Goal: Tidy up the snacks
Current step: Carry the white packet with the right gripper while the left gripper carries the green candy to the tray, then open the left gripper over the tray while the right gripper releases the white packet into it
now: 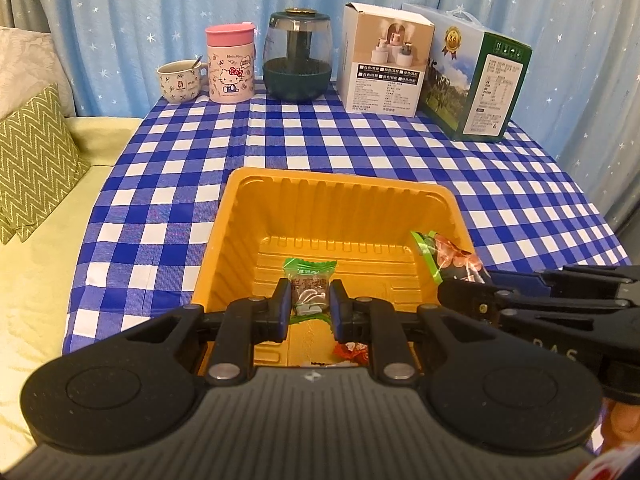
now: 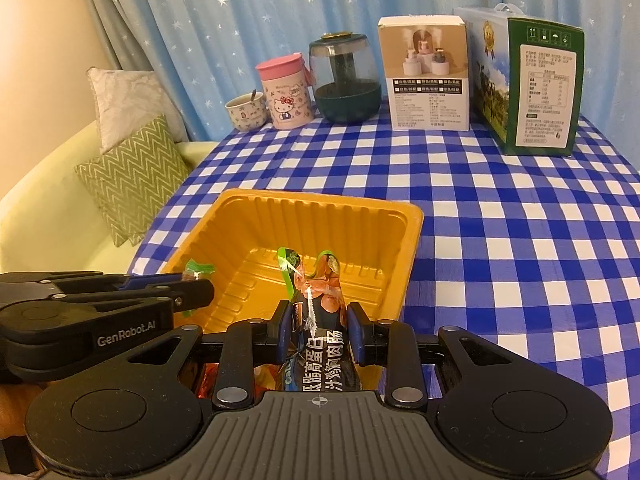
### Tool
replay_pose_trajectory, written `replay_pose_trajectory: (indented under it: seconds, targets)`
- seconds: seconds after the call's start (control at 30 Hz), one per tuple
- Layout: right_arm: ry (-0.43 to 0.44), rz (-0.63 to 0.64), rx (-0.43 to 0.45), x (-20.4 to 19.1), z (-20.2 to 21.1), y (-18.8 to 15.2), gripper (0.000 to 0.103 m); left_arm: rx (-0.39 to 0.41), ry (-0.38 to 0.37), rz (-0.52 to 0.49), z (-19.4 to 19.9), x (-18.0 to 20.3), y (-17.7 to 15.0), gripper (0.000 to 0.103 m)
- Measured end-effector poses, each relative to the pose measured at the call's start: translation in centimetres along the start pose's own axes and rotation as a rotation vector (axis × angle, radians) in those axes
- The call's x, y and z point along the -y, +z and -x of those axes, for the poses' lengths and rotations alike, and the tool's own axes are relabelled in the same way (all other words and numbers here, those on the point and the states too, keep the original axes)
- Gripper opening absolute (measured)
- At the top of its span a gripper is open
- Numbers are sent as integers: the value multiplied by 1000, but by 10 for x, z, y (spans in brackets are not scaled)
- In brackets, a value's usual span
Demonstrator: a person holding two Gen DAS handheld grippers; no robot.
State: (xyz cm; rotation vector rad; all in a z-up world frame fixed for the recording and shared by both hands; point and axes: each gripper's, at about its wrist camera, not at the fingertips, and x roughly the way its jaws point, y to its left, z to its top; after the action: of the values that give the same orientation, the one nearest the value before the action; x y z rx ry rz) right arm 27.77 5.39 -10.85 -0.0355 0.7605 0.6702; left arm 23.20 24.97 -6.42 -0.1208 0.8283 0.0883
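So, 2 grippers w/ 1 snack each over 1 yellow tray (image 1: 256, 200).

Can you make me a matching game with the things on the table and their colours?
Things:
1. tray
2. Hello Kitty cup's lid
3. round jar's base
4. tablecloth

Colours:
A. blue and white checks
B. dark green
C. yellow-orange
D. pink

Pairs: 1-C, 2-D, 3-B, 4-A
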Motion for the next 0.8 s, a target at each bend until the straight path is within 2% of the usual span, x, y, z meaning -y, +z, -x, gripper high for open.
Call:
replay_pose_trajectory:
  seconds: [0.33,0.43,0.8]
  targets:
    - [0,-7,12,2,-9,9,30,-6,-22,-5,-17,-4,4,18]
    - [1,-11,12,2,-10,9,30,-1,1,-13,-19,-4,4,26]
    - [13,-29,13,2,-8,8,30,8,10,-7,-1,-9,-3,28]
